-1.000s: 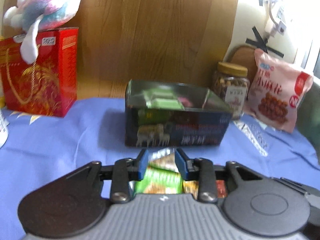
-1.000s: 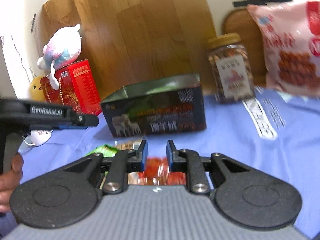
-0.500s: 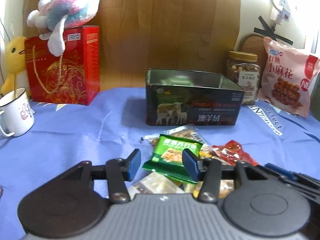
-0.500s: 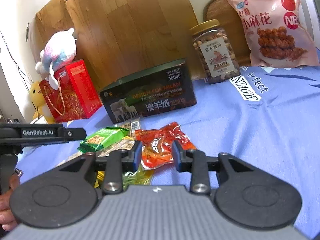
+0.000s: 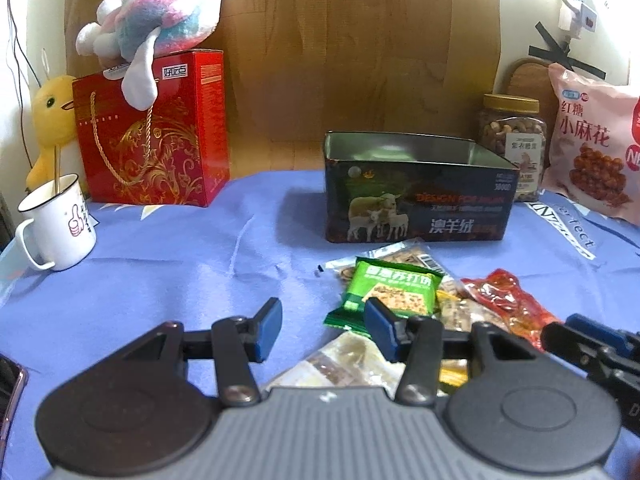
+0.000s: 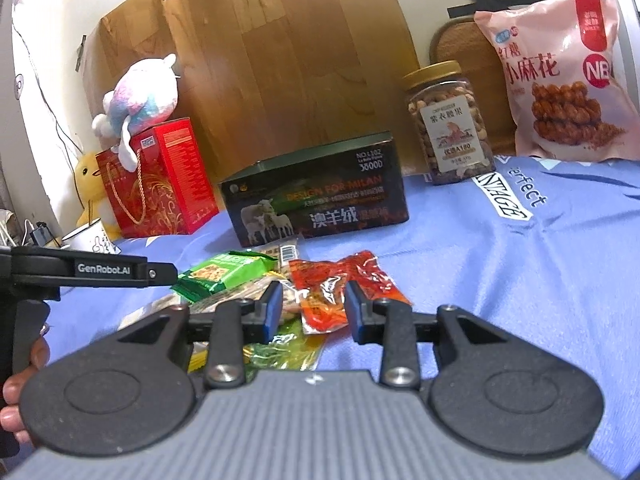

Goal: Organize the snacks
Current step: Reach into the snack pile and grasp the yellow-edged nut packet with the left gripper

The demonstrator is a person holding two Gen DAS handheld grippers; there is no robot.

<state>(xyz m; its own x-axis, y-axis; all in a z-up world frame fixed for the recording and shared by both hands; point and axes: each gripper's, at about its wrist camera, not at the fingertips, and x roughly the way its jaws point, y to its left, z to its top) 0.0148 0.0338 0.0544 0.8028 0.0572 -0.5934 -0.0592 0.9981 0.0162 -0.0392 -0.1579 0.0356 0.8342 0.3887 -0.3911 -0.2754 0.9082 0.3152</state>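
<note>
The dark tin box [image 6: 316, 200] near the desk's back edge reads "DESIGN FOR MILAN", "NO.L102", "3800D" and "澳羊绒". The pink snack bag [image 6: 560, 76] at the back right corner shows "红糖 小麻花". The left gripper's body [image 6: 104, 269] carries "GenRobot.AI". The blue cloth [image 6: 520, 200] bears "erfect" and "NTAGE".

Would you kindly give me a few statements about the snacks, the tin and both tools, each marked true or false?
1. The green packet lies on the cloth in front of the tin. True.
2. The right tool is shut on the red packet. False: it is open, holding nothing.
3. The left tool is open. True.
4. The nut jar has no lid. False: a yellow lid is on it.
5. A plush toy sits on the red box. True.
</note>
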